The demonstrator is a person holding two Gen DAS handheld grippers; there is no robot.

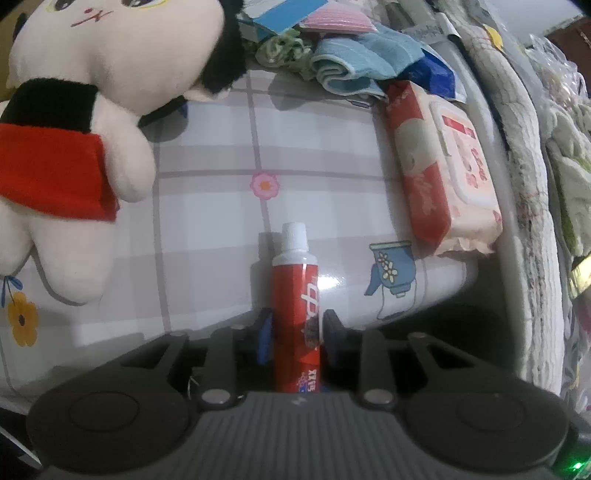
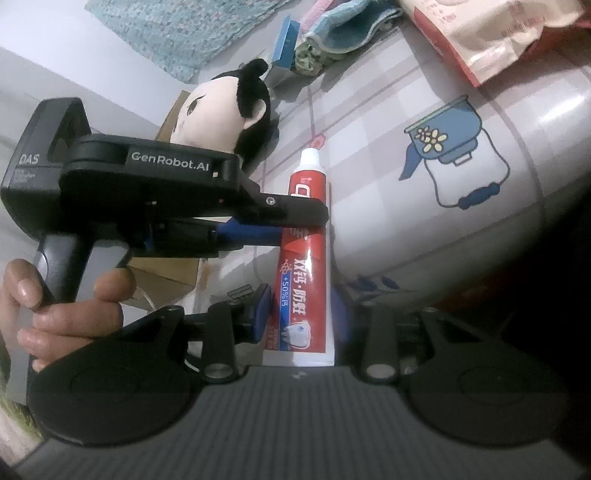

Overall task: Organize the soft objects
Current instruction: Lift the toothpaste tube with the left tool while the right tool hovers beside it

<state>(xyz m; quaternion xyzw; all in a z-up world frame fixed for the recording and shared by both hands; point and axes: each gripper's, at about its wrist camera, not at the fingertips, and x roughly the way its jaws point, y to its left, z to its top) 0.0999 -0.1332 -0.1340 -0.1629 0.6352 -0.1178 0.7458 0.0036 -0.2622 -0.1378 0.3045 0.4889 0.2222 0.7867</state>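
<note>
A red toothpaste tube (image 1: 297,295) with a white cap points away from me over the checked tablecloth (image 1: 314,147). My left gripper (image 1: 297,325) is shut on its middle. In the right wrist view the same tube (image 2: 304,266) sits between my right gripper's fingers (image 2: 303,314), which close on its lower end. The left gripper (image 2: 295,225) comes in from the left and clamps the tube higher up. A plush doll (image 1: 74,110) with black hair and a red skirt lies at the left; its head shows in the right wrist view (image 2: 225,110).
A pink wet-wipes pack (image 1: 443,166) lies at the table's right edge. A blue towel (image 1: 362,62), a green scrunchie (image 1: 284,48) and a pink cloth (image 1: 332,22) are piled at the back. A cardboard box (image 2: 173,273) stands below the table's left side.
</note>
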